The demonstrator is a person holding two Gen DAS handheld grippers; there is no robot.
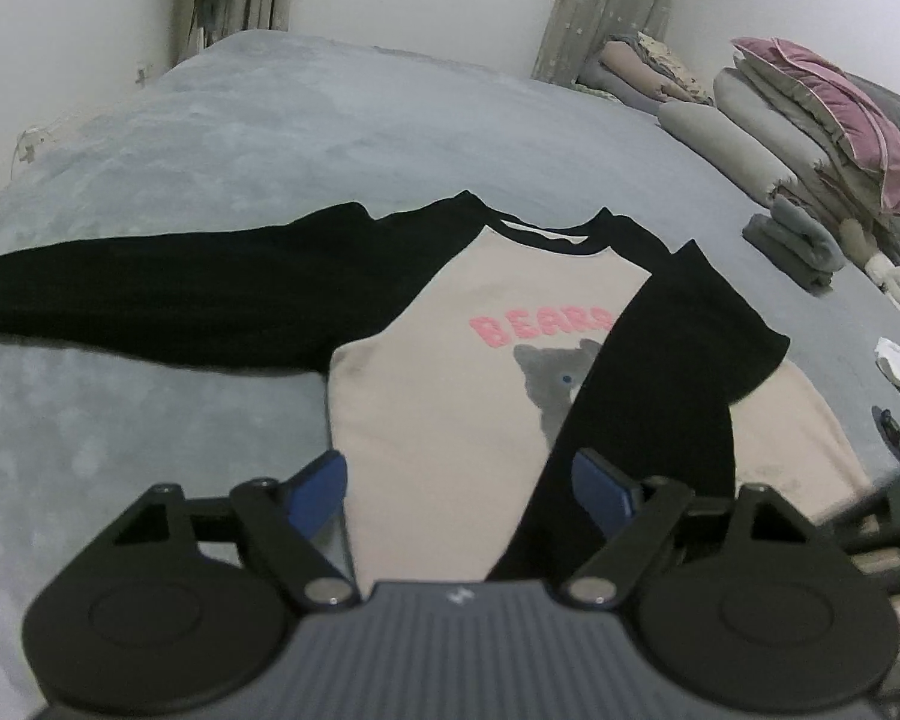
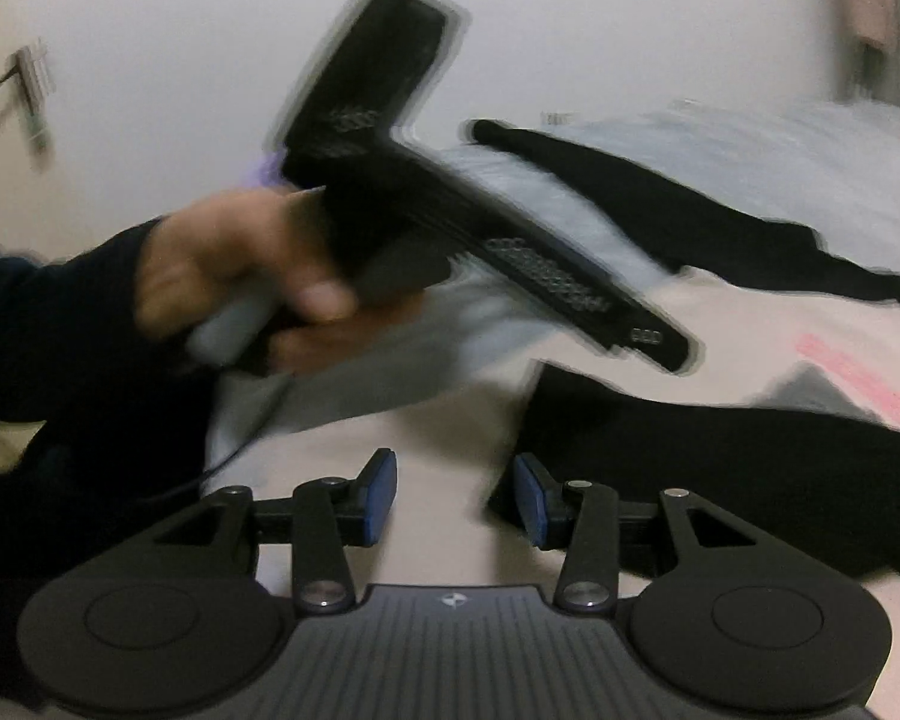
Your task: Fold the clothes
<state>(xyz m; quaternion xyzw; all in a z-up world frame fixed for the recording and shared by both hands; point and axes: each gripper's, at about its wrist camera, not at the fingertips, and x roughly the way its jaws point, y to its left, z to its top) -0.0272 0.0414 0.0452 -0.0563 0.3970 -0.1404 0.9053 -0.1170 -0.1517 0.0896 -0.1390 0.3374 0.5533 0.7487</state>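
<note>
Left gripper (image 1: 459, 489) jaws are held wide apart w/ nothing gripped, above the beige long-sleeved shirt w/ black sleeves and pink "BEARS" print (image 1: 450, 408), laid flat on the grey plush bed cover (image 1: 240, 138). One black sleeve is spread toward 9 o'clock; the other is folded across the front at approx. 4 o'clock. Right gripper (image 2: 455, 495) jaws are partly parted, empty, over the same shirt; a hand (image 2: 234, 276) w/ the other gripper is seen at 10 o'clock, blurred.

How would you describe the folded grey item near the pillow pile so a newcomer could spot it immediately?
Start at the grey-blue bed cover and look to its far right, where a stack of grey and mauve bedding rises. Just in front of that stack lies a small folded dark grey cloth. Unlike the puffy bedding behind and the white plush toy beside it, it is flat, compact and uniformly charcoal.
</note>
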